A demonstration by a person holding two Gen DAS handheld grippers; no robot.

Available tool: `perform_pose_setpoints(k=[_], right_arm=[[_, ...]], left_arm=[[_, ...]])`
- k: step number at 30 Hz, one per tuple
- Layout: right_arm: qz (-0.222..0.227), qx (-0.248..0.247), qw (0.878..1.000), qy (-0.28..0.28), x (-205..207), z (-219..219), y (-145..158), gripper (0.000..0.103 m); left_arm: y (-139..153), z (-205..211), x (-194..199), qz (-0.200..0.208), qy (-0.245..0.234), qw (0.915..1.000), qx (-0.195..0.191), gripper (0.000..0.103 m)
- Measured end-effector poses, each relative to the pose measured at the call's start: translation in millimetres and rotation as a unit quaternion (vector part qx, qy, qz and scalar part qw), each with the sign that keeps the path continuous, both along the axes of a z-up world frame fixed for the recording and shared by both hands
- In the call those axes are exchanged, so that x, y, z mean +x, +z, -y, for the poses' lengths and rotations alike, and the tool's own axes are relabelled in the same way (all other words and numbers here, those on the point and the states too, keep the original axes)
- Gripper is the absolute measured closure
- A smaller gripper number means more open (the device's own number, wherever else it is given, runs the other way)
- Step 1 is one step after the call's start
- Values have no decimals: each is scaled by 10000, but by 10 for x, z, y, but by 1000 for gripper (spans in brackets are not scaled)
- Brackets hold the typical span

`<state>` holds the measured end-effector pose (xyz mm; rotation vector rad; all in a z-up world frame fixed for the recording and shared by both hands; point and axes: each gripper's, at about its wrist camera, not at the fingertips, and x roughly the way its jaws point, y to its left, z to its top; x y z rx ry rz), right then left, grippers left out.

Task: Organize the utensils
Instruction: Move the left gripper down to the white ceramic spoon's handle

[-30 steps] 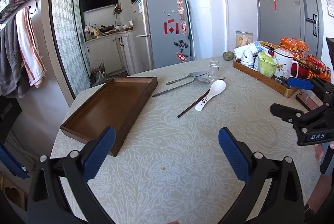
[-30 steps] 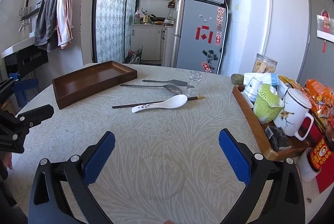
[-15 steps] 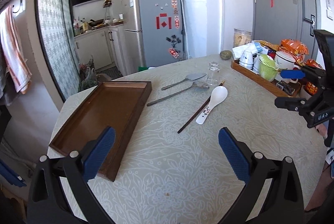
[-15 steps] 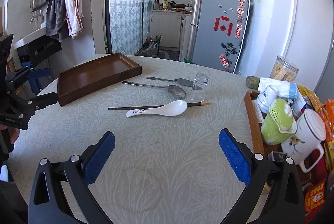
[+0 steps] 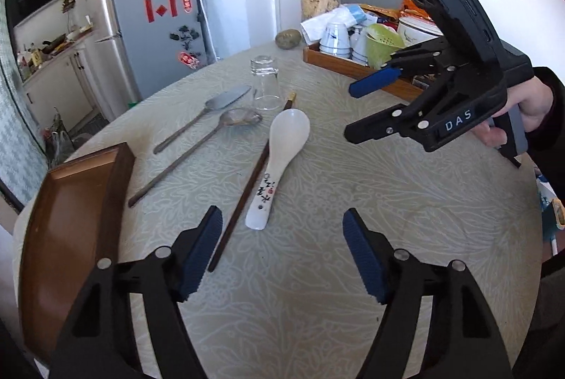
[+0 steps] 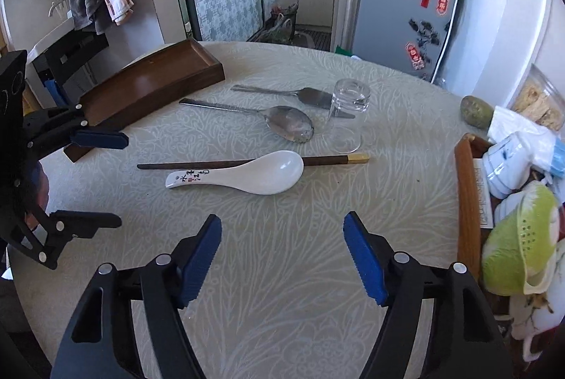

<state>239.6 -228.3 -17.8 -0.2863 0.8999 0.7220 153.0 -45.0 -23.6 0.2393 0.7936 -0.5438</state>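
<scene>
A white ceramic spoon (image 5: pixel 279 160) (image 6: pixel 247 174) lies on the round table beside a dark chopstick (image 5: pixel 247 188) (image 6: pixel 219 163). Farther off lie a metal spoon (image 5: pixel 197 149) (image 6: pixel 268 121) and a flat metal spatula (image 5: pixel 204 117) (image 6: pixel 282 93), next to an upturned glass (image 5: pixel 265 82) (image 6: pixel 348 117). An empty brown wooden tray (image 5: pixel 70 220) (image 6: pixel 148 89) sits at the table's left. My left gripper (image 5: pixel 281 214) (image 6: pixel 120 181) hovers near the white spoon's handle end. My right gripper (image 6: pixel 281 219) (image 5: pixel 353 112) hangs over the table short of its bowl. Both sets of jaws are closing with nothing between them.
A second wooden tray (image 6: pixel 466 202) at the right edge holds cups, a green strainer and a mug. A brown round lump (image 6: pixel 476 110) and a jar stand behind it. A person's hand (image 5: pixel 529 110) holds the right gripper. A fridge stands beyond the table.
Both grippers have moved in toward the utensils and tipped downward, so the spoons look closer. Both pairs of jaws have narrowed.
</scene>
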Motion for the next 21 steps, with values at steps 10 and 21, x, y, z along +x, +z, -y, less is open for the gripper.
perform_pose_setpoints(k=[10,21], right_arm=[[-508,296,9982,135,325,-108,-90,45],[-1007,587,9932,43,624,-147,-224,55]], left_arm=[[-158,81,368,-416,-44,9991,118,50],[-239,87,514,-458,-84,9986,259,57]])
